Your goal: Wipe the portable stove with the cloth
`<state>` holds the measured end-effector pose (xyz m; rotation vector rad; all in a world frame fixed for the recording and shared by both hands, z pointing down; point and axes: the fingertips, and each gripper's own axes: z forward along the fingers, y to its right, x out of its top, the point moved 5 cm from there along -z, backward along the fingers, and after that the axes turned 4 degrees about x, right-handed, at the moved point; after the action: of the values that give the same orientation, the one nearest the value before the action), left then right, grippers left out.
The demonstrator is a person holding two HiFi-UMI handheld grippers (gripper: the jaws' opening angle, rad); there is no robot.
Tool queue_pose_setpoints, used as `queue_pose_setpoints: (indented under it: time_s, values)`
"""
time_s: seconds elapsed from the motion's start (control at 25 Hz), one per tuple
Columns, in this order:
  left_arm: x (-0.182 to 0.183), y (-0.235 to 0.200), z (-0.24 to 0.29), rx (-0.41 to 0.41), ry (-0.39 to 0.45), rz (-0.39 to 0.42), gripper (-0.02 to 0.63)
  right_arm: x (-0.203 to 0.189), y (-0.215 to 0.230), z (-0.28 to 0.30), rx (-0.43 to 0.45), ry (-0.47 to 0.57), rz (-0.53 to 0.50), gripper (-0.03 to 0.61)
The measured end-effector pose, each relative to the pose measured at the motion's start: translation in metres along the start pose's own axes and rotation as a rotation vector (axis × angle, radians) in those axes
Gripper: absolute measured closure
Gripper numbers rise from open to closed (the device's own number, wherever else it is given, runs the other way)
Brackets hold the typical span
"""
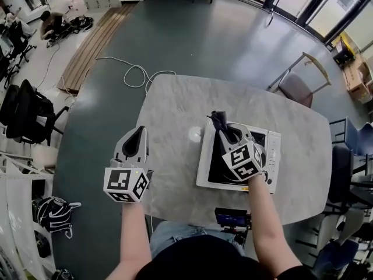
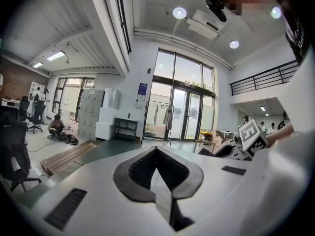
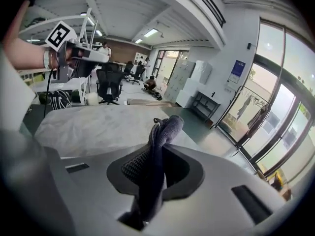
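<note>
The grey table (image 1: 175,109) is carrying a white stove (image 1: 271,140) with a dark top on its right part. The right claw (image 1: 224,125) is hanging over the stove's far left corner and is clamping a dark cloth (image 1: 220,119). In the right gripper view the cloth (image 3: 166,127) is sticking up past the tips of that claw (image 3: 157,149). Whether it is touching the stove cannot be told. The left claw (image 1: 139,133) is hovering over the table's left edge, well apart from the stove. Its jaws are pressing together with nothing between them in the left gripper view (image 2: 156,154).
</note>
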<state>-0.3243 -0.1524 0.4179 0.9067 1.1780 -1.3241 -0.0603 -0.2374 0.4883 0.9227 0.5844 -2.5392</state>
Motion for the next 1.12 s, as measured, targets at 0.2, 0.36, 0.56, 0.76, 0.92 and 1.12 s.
queue_pose_setpoints:
  time_s: [0.2,0.36,0.56,0.76,0.92,1.12]
  values:
    - [-0.002,-0.002,0.001,0.014,-0.001,-0.015,0.603,-0.004,-0.004,0.013,-0.006,-0.043,-0.112,0.512]
    - [-0.004,0.000,0.000,0.022,-0.006,-0.019,0.603,-0.009,-0.015,0.023,0.037,-0.073,-0.163,0.512]
    - [-0.001,0.001,-0.005,0.021,0.004,-0.016,0.603,-0.009,-0.029,0.024,0.140,-0.083,-0.098,0.512]
    - [0.006,0.000,-0.010,0.028,0.028,-0.017,0.603,-0.010,-0.042,0.018,0.257,-0.102,-0.042,0.512]
    - [0.008,0.004,-0.014,0.022,0.040,-0.017,0.603,-0.012,-0.056,0.012,0.324,-0.113,-0.003,0.512]
    - [0.006,0.007,-0.023,0.014,0.041,-0.015,0.603,-0.013,-0.077,0.000,0.399,-0.134,-0.003,0.512]
